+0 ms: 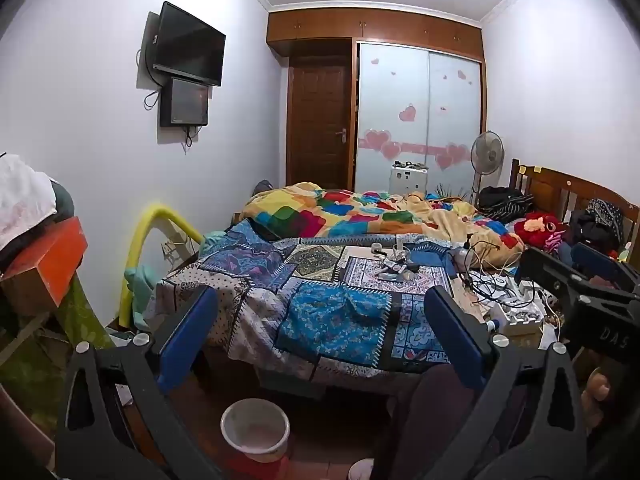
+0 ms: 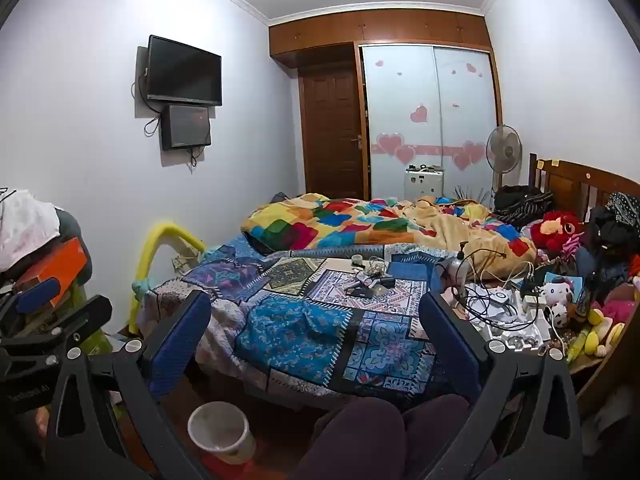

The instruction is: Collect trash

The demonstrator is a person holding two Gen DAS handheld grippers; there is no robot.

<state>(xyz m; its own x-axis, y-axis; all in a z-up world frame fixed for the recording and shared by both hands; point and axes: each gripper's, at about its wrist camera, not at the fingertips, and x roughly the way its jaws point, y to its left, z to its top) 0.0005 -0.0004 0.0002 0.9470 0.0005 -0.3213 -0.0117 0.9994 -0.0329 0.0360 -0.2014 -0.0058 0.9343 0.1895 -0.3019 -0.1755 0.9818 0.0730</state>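
Left wrist view: a round white plastic waste bucket (image 1: 256,430) stands on the floor at the foot of the bed (image 1: 320,308), whose patchwork blue cover carries small litter (image 1: 394,266) near its middle. White letters "DAS" show on the black right hand-held gripper (image 1: 586,270) at the frame's edge. Both the right and the left hand-held gripper (image 1: 320,332) point slightly downward over the bed, blue pads spread wide, holding nothing.

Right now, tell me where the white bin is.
The white bin stands on the floor at the foot of the bed, low in both wrist views, left of the person's knees, on something red.
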